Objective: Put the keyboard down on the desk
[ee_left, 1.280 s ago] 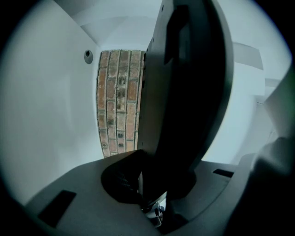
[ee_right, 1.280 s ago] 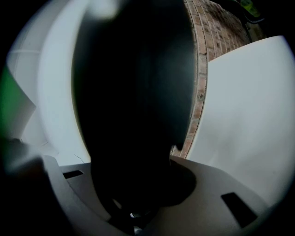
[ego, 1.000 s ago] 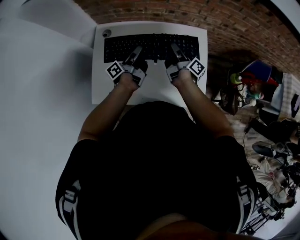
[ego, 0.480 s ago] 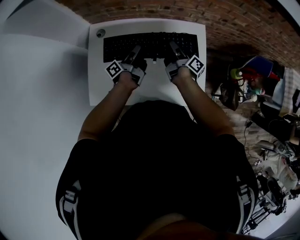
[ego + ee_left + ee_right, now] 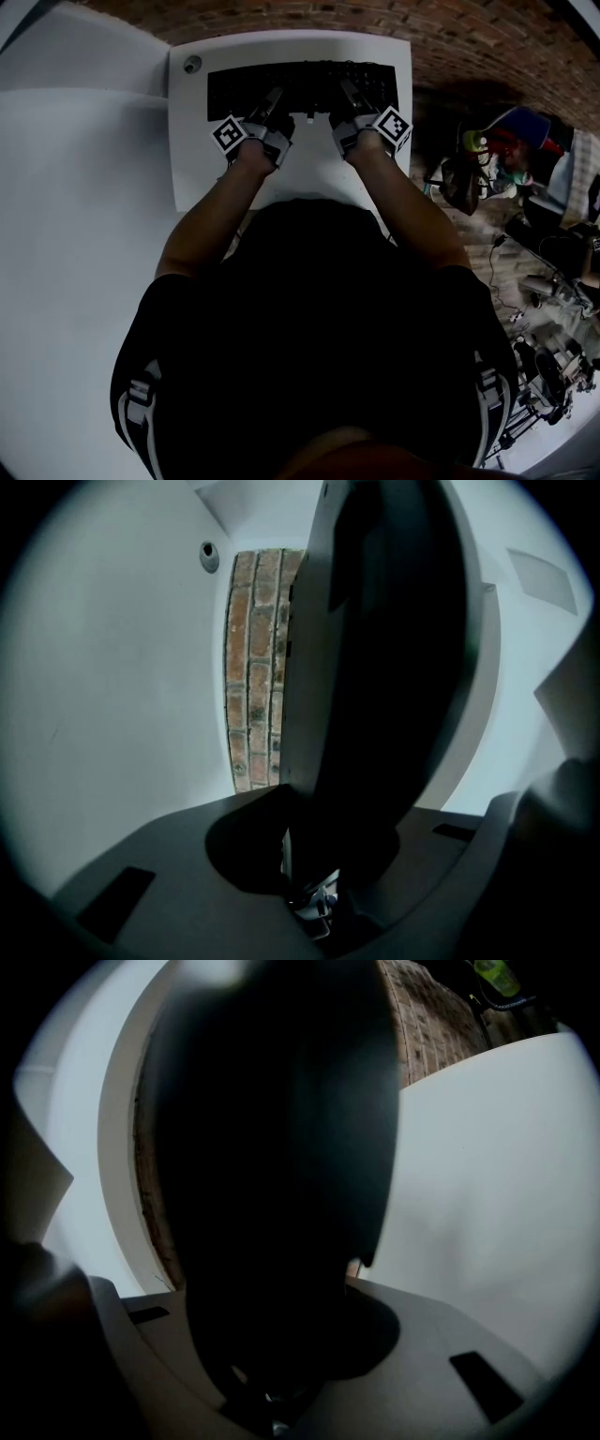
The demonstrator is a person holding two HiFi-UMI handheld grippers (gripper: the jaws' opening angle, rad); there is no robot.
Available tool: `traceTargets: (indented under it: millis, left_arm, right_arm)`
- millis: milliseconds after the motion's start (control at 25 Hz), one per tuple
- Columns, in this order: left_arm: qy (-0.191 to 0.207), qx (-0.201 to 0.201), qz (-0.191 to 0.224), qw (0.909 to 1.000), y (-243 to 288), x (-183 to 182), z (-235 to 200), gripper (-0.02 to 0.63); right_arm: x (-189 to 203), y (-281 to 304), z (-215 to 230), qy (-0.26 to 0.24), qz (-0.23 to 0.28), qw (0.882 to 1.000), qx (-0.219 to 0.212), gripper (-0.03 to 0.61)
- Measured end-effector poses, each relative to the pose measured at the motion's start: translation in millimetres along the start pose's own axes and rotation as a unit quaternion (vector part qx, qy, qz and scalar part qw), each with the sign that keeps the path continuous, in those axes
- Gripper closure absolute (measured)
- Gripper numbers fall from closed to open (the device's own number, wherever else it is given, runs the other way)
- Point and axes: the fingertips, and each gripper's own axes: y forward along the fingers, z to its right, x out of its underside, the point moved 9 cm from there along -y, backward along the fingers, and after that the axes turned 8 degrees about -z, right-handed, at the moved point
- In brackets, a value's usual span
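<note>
A black keyboard (image 5: 300,89) is held level over the small white desk (image 5: 291,178), with its long side across the view. My left gripper (image 5: 269,105) is shut on its near edge left of the middle. My right gripper (image 5: 349,101) is shut on the same edge right of the middle. In the left gripper view the keyboard (image 5: 375,667) runs edge-on as a dark slab out of the left gripper (image 5: 319,864). The right gripper view shows the keyboard (image 5: 272,1166) the same way in the right gripper (image 5: 272,1363). A strip of brick shows between the keyboard and the desk (image 5: 122,714).
A round grey fitting (image 5: 192,64) sits in the desk's far left corner. A large white surface (image 5: 75,244) lies to the left. Brick floor (image 5: 469,56) runs beyond the desk. Bags and gear (image 5: 506,150) crowd the floor on the right.
The head view has shifted a little, so the desk sits slightly higher and more to the left. Both grippers and the keyboard keep their place over the desk.
</note>
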Motion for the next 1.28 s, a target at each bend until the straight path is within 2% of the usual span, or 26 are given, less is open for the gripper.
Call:
traceTargets:
  millis: [640,880,1280]
  left_arm:
    - [-0.016,-0.039,0.005,0.9991,4.0,-2.2,13.2,0.534]
    - [-0.02,-0.057,0.005,0.9982,10.2,-7.1,38.8,0.534]
    - [-0.036,-0.088,0.001,0.9955,12.1,-4.6,15.2,0.534]
  right_arm:
    - [-1.0,3.3,-11.2,0.027,-0.003,0.999,0.032,0.463]
    - [-3.9,8.8,-30.4,0.035,-0.003,0.999,0.04,0.463]
    - [-6.6,3.0,-3.4,0.052,0.002,0.997,0.066,0.463]
